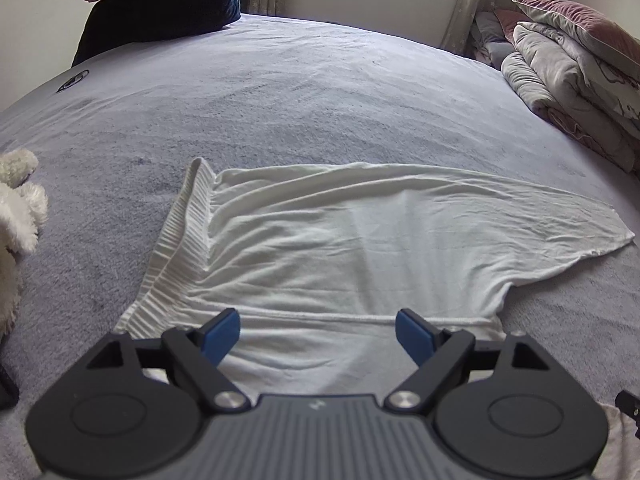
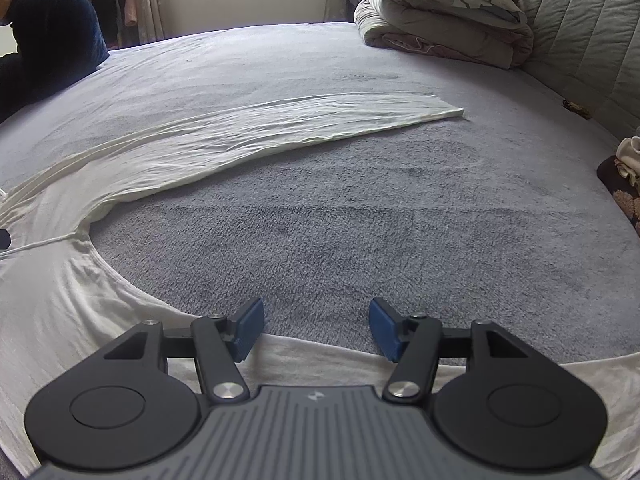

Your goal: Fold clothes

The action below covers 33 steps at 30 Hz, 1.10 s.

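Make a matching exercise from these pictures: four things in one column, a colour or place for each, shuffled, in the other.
Things:
1. garment
2. plush toy
3. folded quilts
4. top pillow

Descriptions:
A. fluffy, at the left edge of the left view
B. dusky pink
C. white, spread flat on the grey bed cover
D. stacked under the pillow, near the window

Pairs: 1-C, 2-A, 3-D, 4-B

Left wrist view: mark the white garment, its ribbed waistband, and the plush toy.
white garment (image 1: pixel 360 240), left wrist view, on the flat middle of the cloth.
ribbed waistband (image 1: pixel 176 248), left wrist view, midway along the ribbed strip.
plush toy (image 1: pixel 18 200), left wrist view, on its fluffy body at the left edge.
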Tool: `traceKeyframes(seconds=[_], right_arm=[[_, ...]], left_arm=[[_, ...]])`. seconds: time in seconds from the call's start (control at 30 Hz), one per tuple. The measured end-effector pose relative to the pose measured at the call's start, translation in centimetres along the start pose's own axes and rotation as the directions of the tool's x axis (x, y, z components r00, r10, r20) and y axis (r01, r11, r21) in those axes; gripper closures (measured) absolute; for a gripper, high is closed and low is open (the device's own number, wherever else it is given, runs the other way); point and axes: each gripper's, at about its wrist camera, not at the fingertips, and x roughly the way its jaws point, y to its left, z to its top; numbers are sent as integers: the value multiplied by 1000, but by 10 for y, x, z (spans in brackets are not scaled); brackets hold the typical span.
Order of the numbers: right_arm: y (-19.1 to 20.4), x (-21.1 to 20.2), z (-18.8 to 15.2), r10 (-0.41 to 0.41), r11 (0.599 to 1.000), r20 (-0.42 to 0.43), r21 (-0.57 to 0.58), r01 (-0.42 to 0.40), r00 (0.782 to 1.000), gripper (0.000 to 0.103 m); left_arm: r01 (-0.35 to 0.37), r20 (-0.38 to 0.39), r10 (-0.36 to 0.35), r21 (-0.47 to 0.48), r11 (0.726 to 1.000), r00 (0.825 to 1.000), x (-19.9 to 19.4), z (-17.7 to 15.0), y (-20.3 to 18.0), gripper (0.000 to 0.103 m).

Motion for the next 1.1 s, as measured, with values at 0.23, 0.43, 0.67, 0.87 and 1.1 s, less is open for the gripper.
traceKeyframes(seconds=[0.23,0.43,0.67,0.87,1.1], right_arm=[[-1,-1,0,5,1000,0,2,-5,1000,41],[-1,-1,-1,4,1000,2,4,-4,1000,41],[0,-2,-2,2,1000,3,0,-2,1000,41],[-1,-3,-2,0,1000,7,6,0,1000,41],[10,-6,15,65,997,20,-48,-64,998,41]], left_arm=[[-10,13,10,21,1000,1000,0,0,-5,17],[-17,17,17,29,999,1000,0,0,-5,17],[-24,22,23,27,999,999,0,2,-3,17],[-26,20,26,17,1000,999,0,4,0,15],[-2,28,3,-42,999,1000,2,22,12,14]])
